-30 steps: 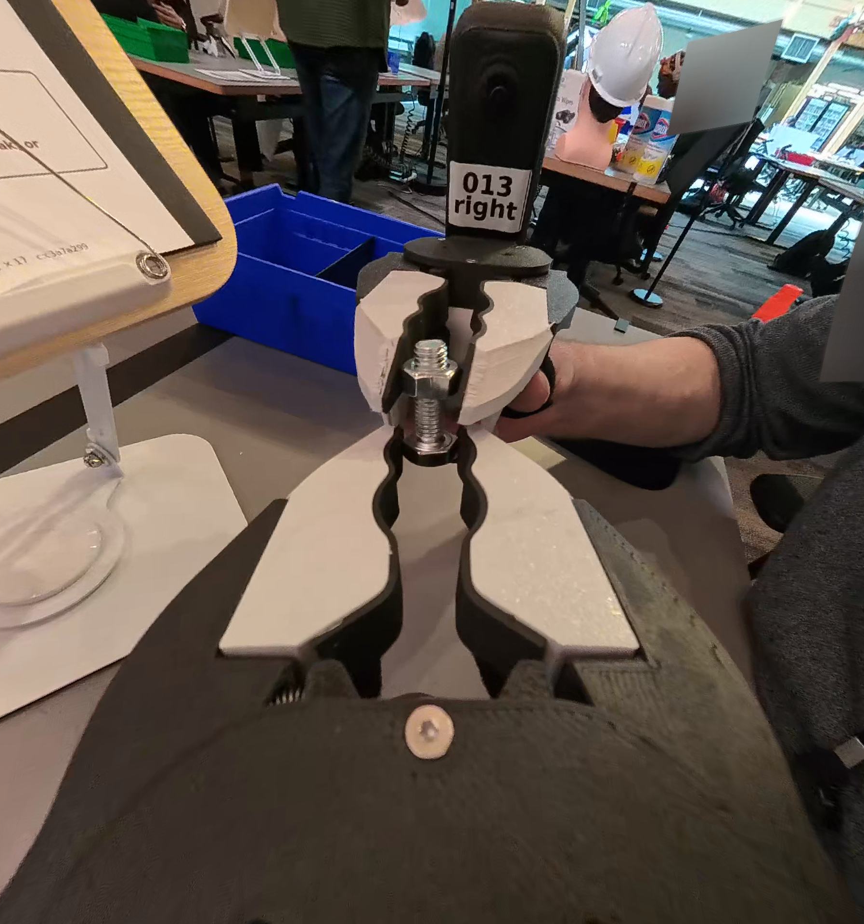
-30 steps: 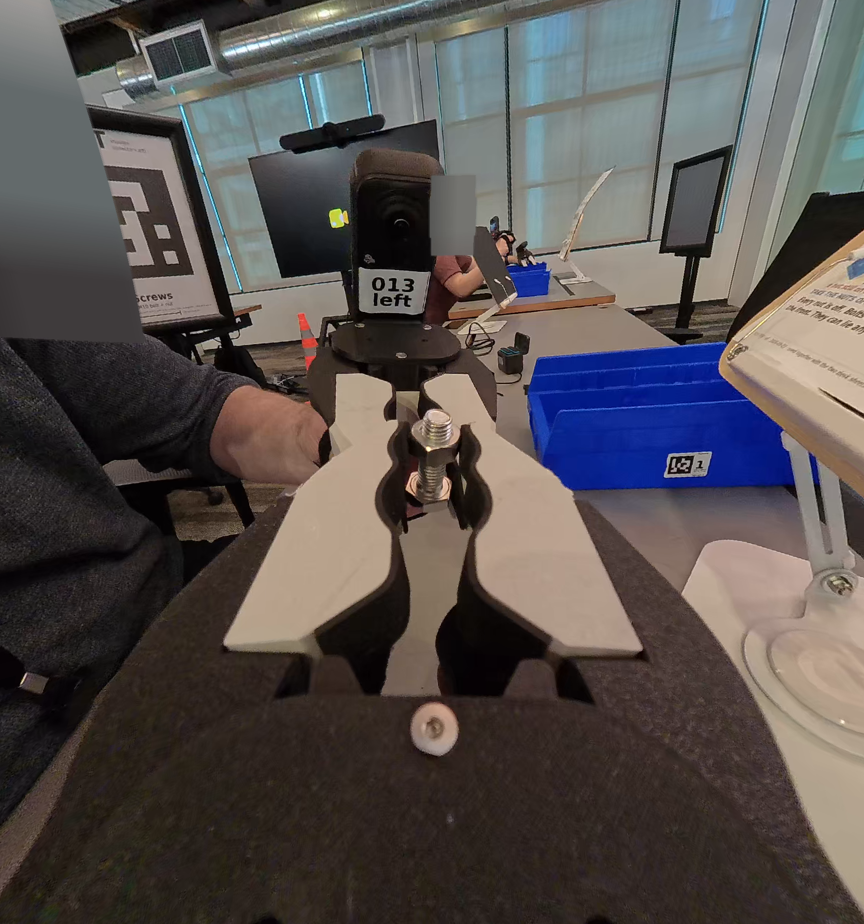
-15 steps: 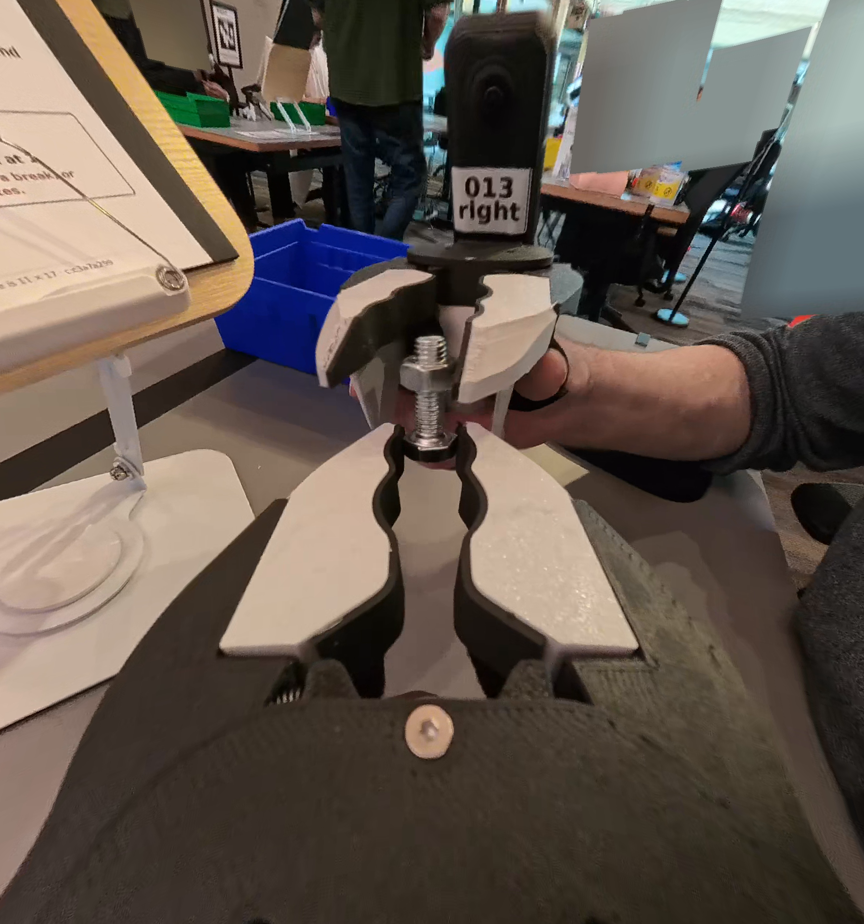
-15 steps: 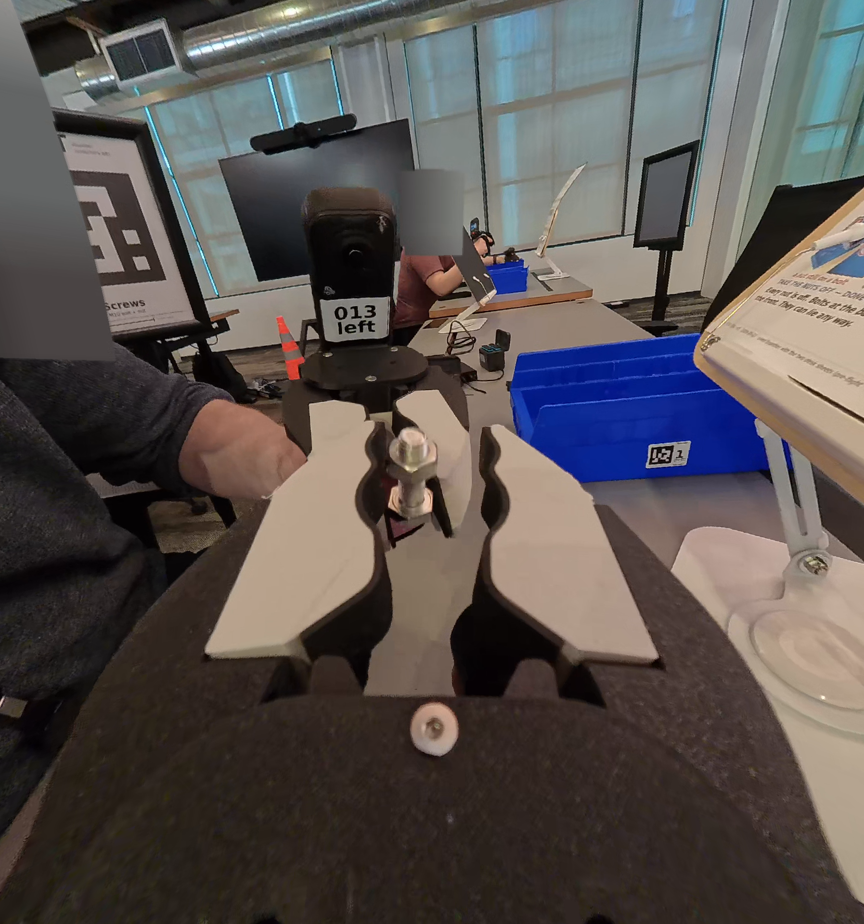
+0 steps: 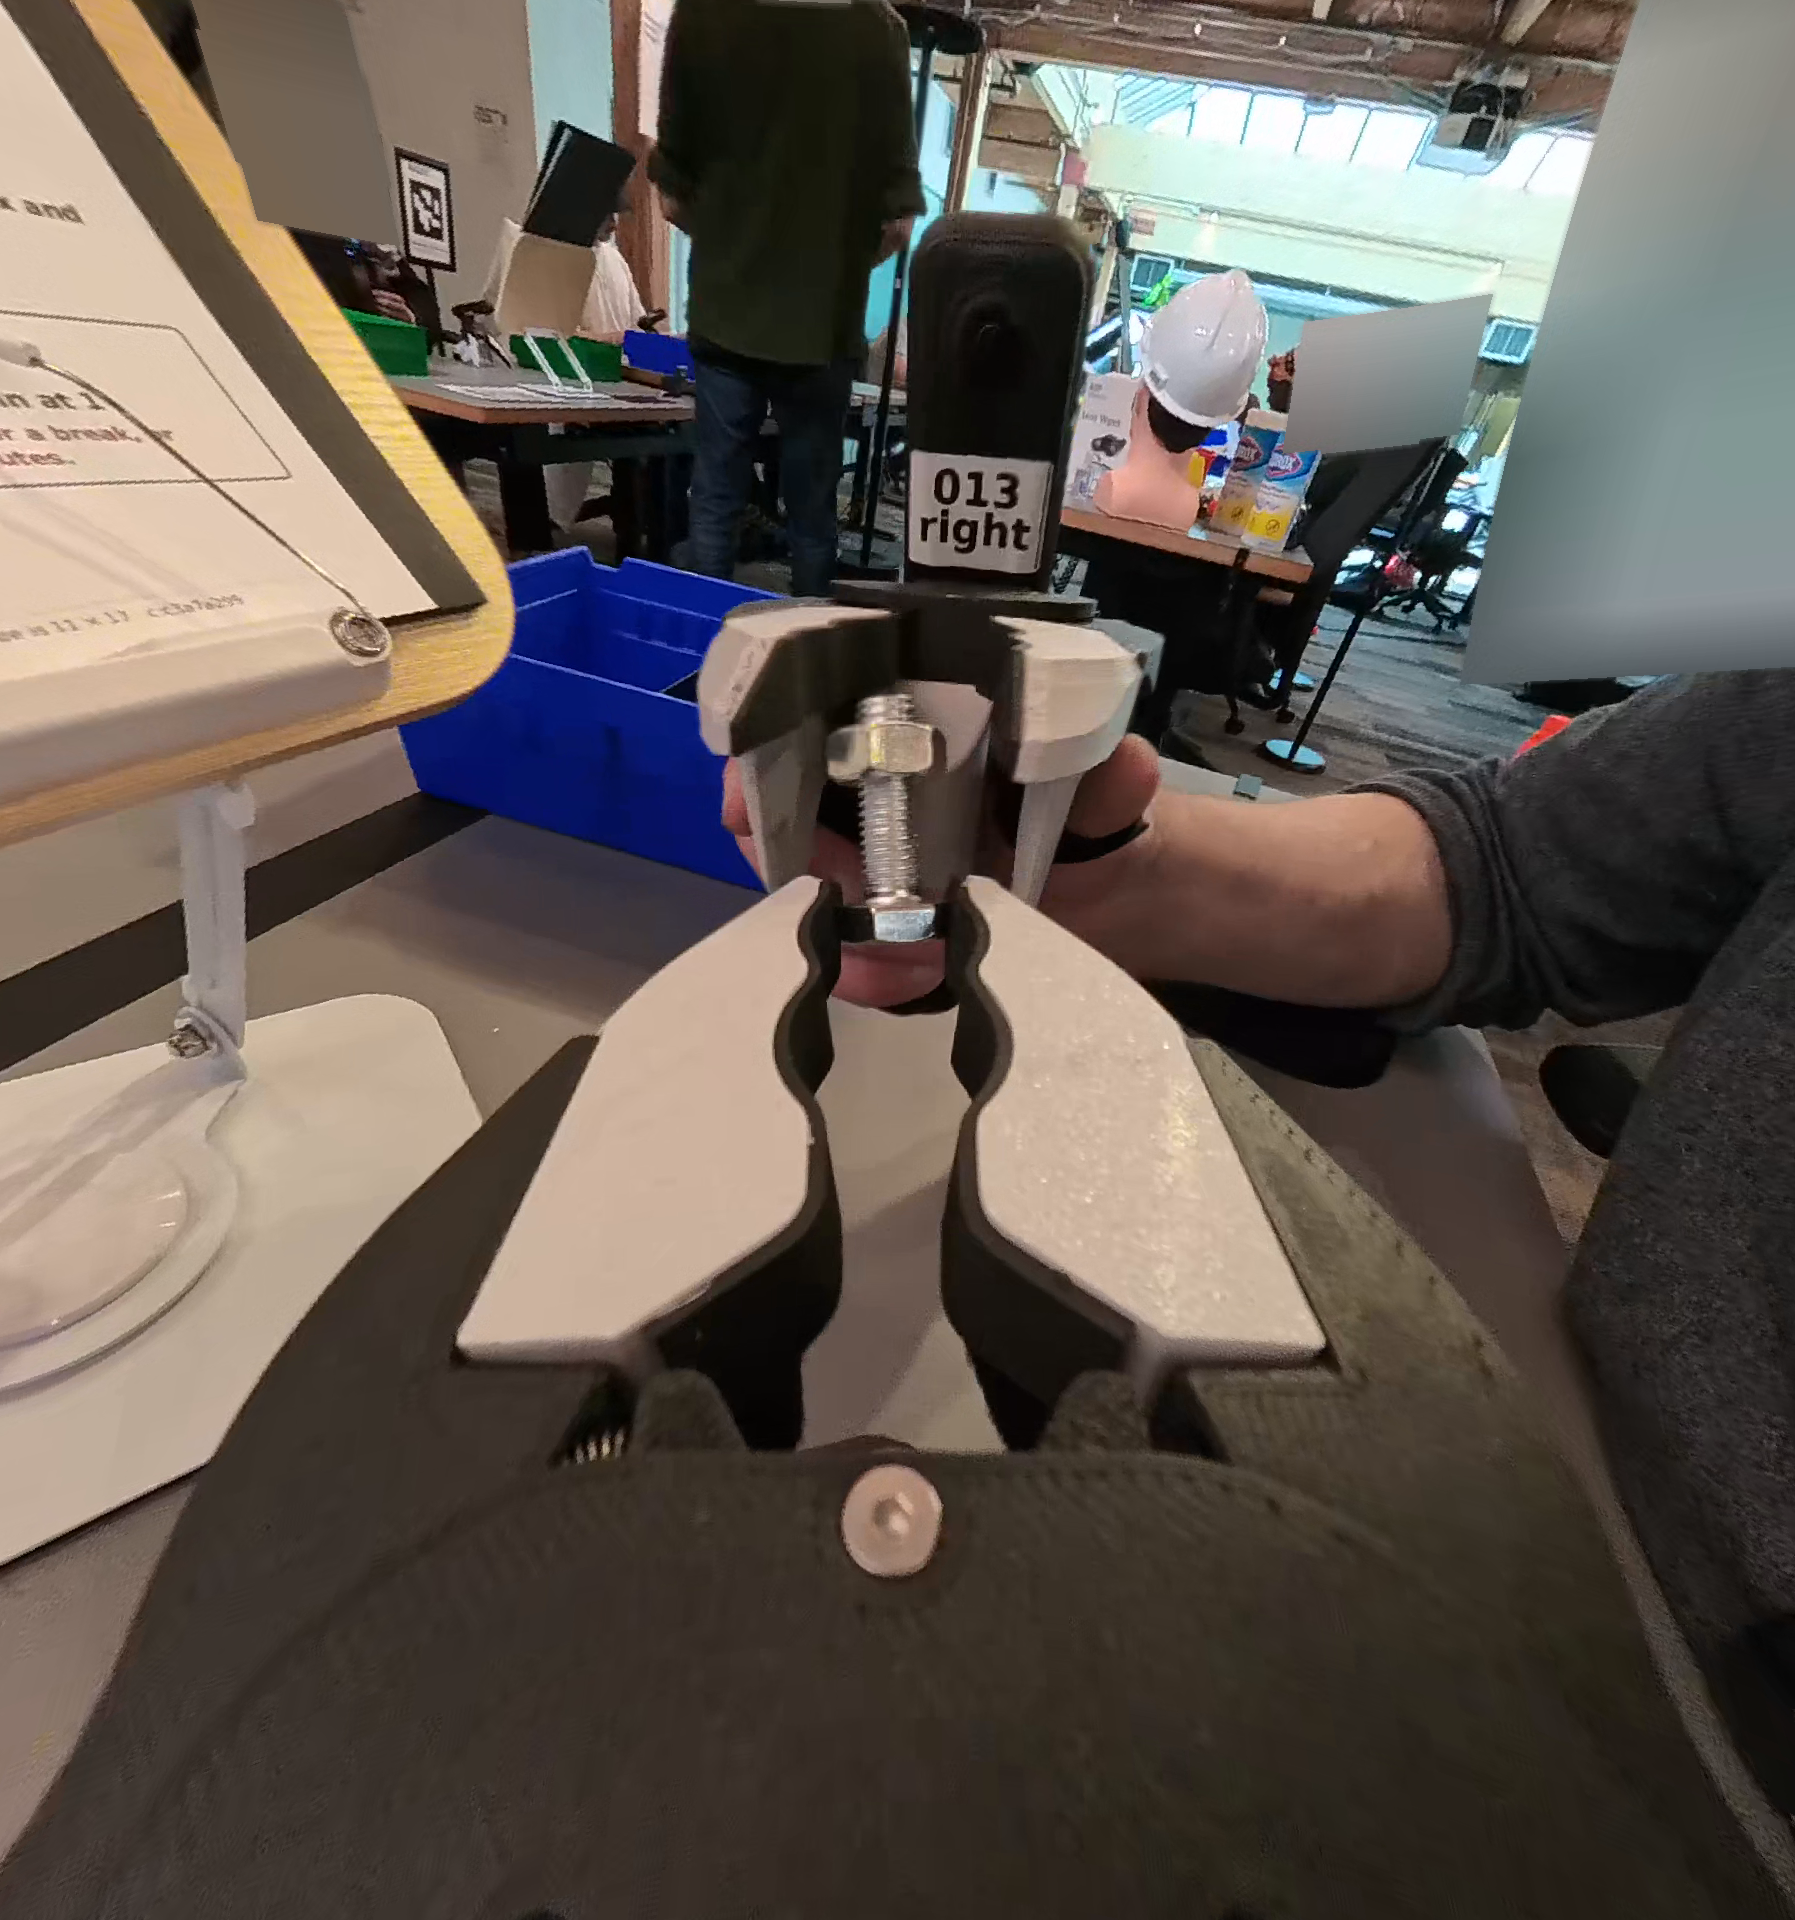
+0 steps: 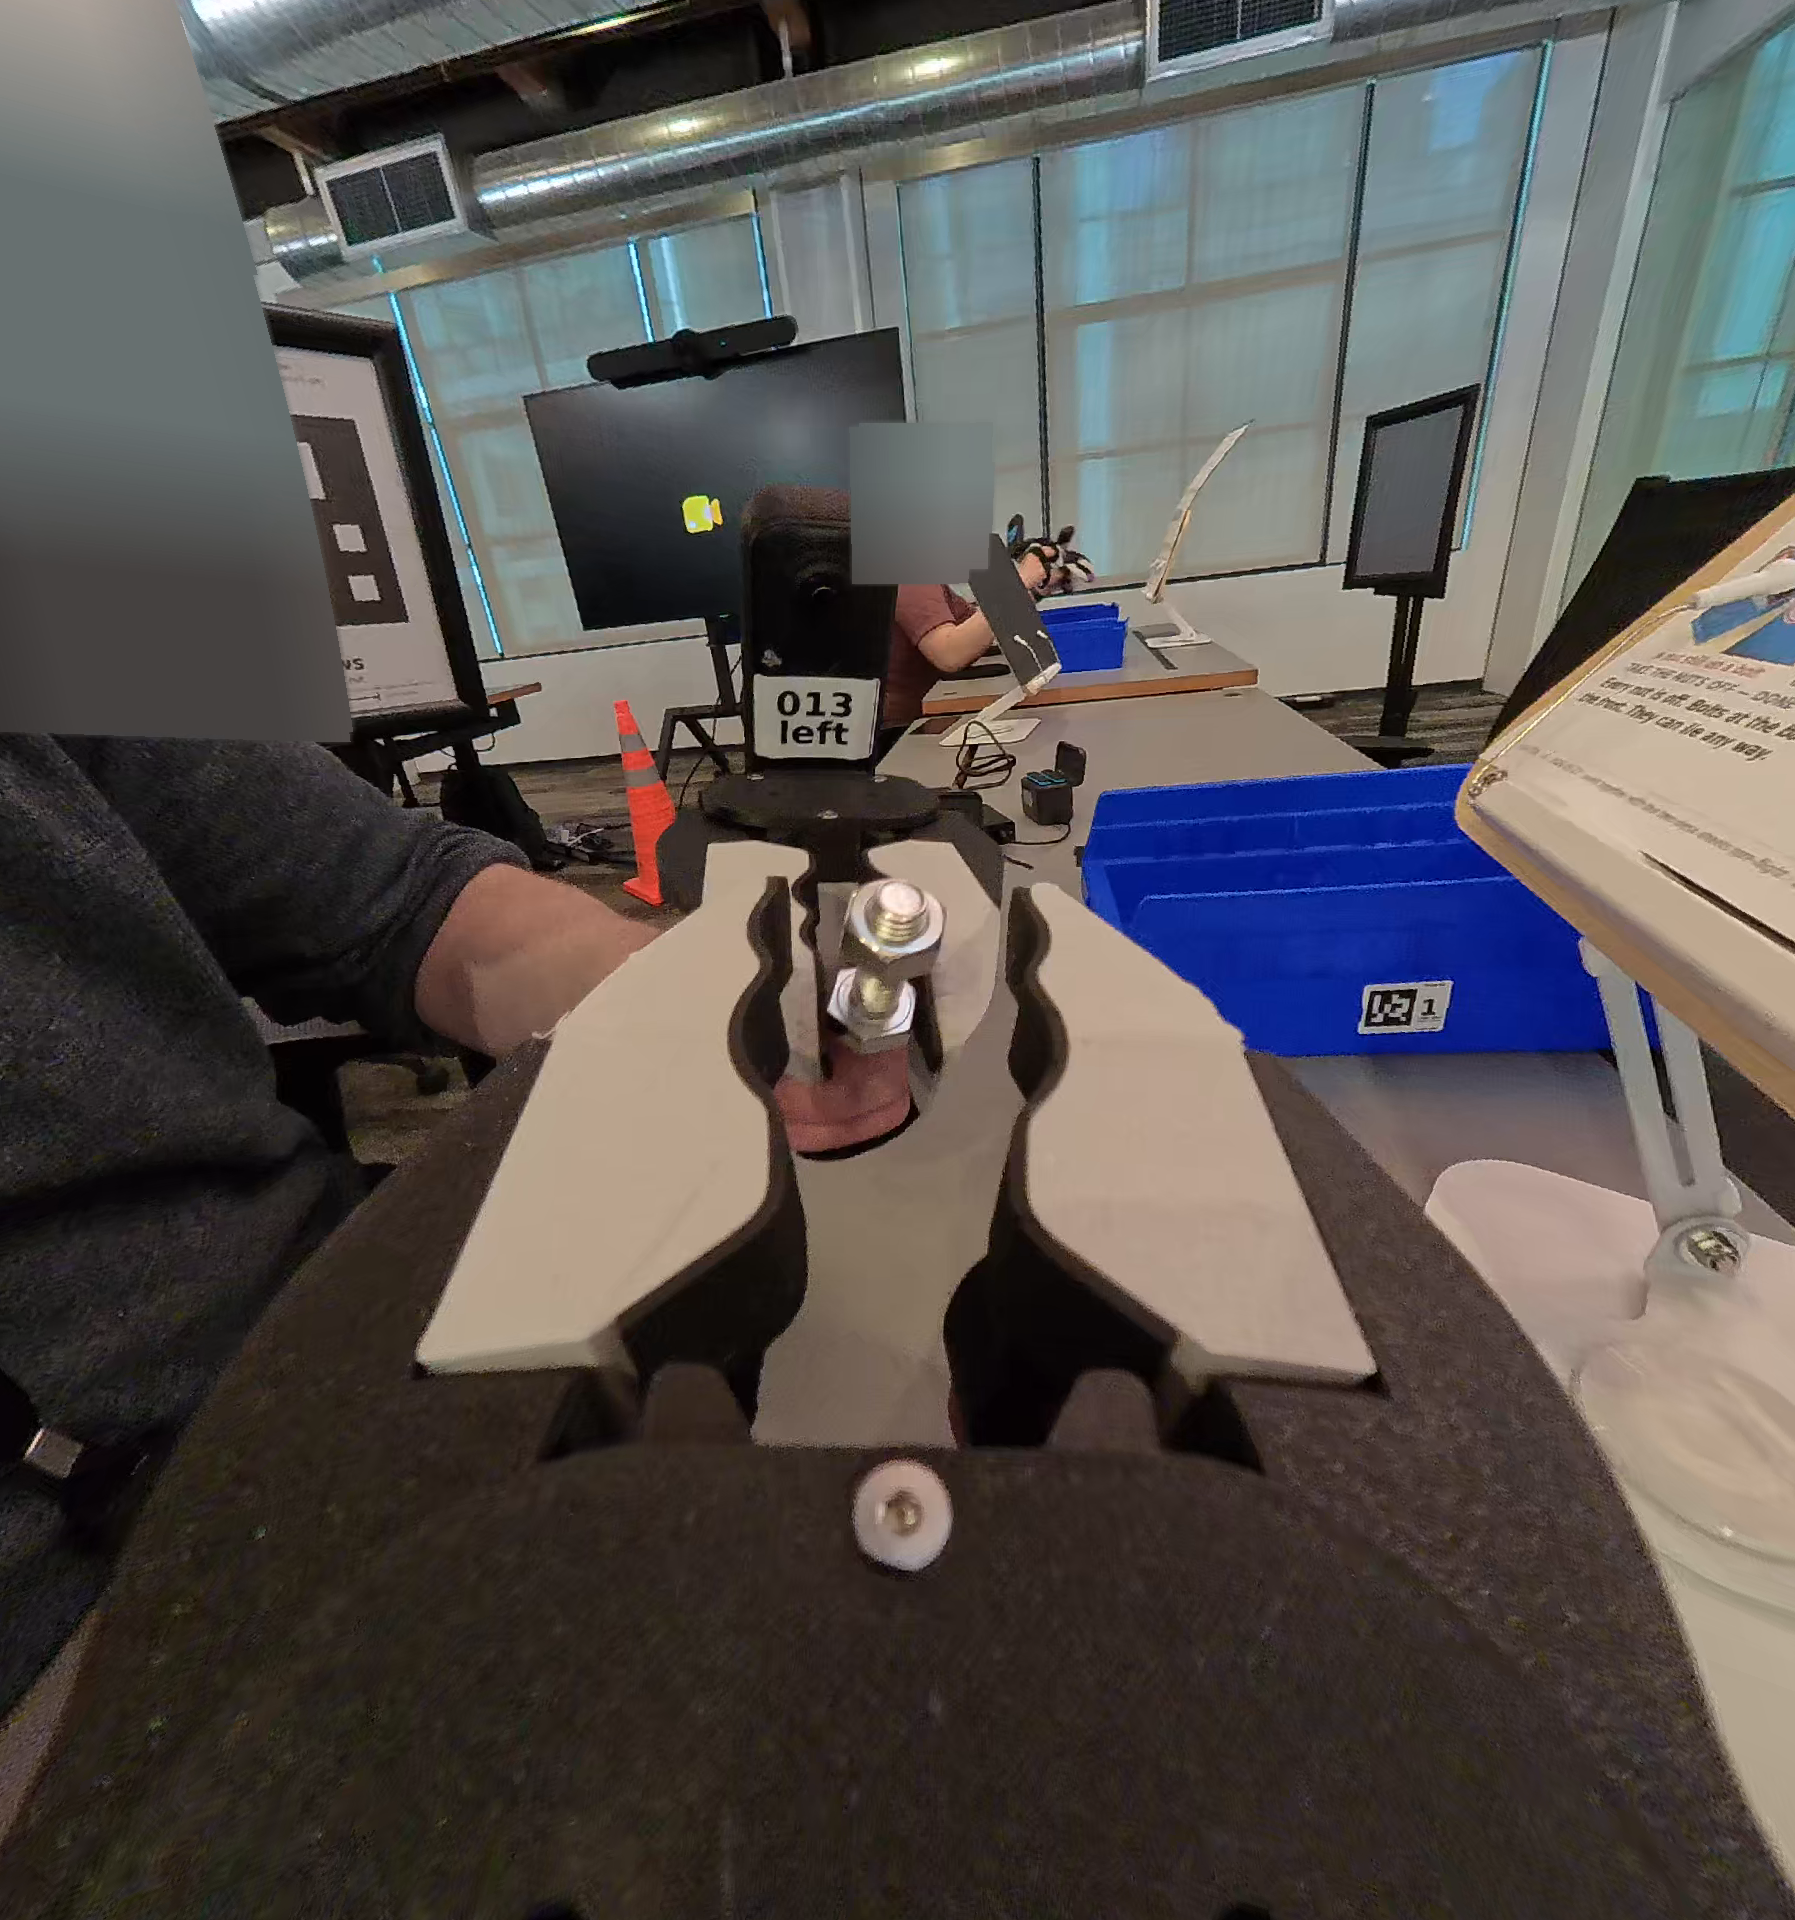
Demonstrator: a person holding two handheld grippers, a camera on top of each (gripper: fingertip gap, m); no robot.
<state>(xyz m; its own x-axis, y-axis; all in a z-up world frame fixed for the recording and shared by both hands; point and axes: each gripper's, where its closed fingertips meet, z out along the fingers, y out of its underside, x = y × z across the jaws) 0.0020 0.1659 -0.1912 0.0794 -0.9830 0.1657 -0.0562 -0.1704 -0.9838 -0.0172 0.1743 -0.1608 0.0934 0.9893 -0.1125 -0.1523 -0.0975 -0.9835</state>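
Left wrist view: the left gripper is clamping the hex head of a zinc-plated bolt, both pads pressing on it, the threaded shank standing upright with a hex nut sitting near its top. The right gripper is facing it with its fingers now spread wide to either side of the nut and clear of it; a second ago they were closed on that nut, so the grip on the nut is being let go while the bolt remains pinched below. Also listed here: a blue bin behind, a white stand base carrying a tilted instruction board, and a grey table. Right wrist view: the right gripper is showing daylight on both sides of the nut, and the bolt is leaning toward the camera out of the left gripper beyond. This view alone is showing the bolt's end face, the tag on the blue bin and an orange cone; only the left view is showing the pads bearing on the bolt head.
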